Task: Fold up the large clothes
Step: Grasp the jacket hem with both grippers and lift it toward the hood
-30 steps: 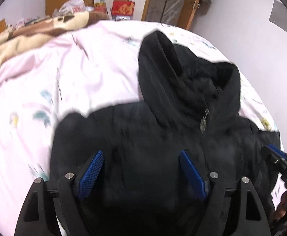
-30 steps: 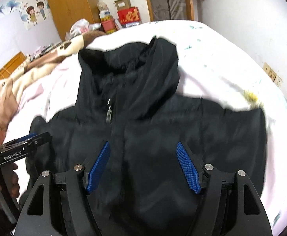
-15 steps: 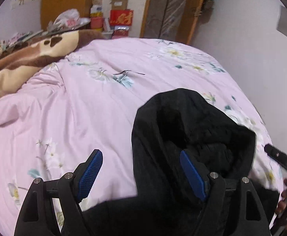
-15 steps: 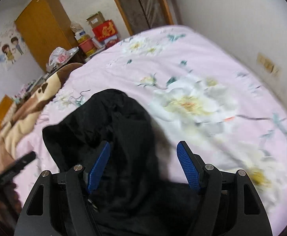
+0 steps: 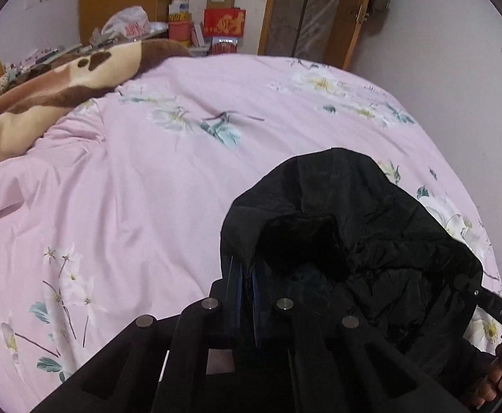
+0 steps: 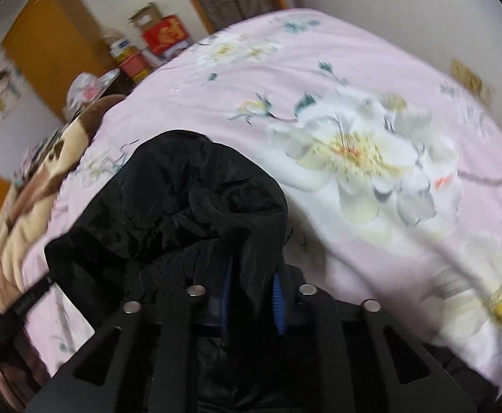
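One black hooded jacket (image 5: 354, 241) is lying at the lower right of the pink floral bedsheet (image 5: 147, 189), while two grippers are pinching its hood edges (left gripper (image 5: 246, 284) clamped tight, right gripper (image 6: 251, 289) closing on fabric).

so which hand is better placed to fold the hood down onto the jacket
Either; the pictures favour neither side. Left gripper and right gripper each pinch an opposite edge of the black jacket at the hood, so both should move together.

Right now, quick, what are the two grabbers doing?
Left gripper: closed on the black jacket.
Right gripper: closing, jacket edge pinched between its blue pads.
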### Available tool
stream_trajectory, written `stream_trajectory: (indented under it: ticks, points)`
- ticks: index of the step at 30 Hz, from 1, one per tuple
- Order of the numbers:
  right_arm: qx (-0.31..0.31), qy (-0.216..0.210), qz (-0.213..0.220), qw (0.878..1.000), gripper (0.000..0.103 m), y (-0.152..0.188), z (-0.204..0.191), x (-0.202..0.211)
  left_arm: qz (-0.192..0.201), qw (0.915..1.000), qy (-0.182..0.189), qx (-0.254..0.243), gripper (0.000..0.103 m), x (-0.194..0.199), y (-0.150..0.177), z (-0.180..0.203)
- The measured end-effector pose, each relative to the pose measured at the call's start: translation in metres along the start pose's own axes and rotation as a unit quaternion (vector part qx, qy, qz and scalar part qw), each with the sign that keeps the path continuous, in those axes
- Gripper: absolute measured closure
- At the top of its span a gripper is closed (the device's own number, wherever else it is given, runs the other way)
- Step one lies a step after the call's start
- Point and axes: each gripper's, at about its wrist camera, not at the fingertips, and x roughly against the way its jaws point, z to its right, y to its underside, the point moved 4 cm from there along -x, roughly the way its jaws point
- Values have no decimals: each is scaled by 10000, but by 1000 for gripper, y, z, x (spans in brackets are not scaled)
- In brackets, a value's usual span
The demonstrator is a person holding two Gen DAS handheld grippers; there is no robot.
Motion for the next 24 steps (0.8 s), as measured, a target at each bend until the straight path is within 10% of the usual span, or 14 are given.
stream_trajectory:
  ticks: [24]
  points:
    - [1031, 73, 204, 9944, 93, 135, 15, 127, 65, 9984, 492, 255, 98, 134, 129, -61]
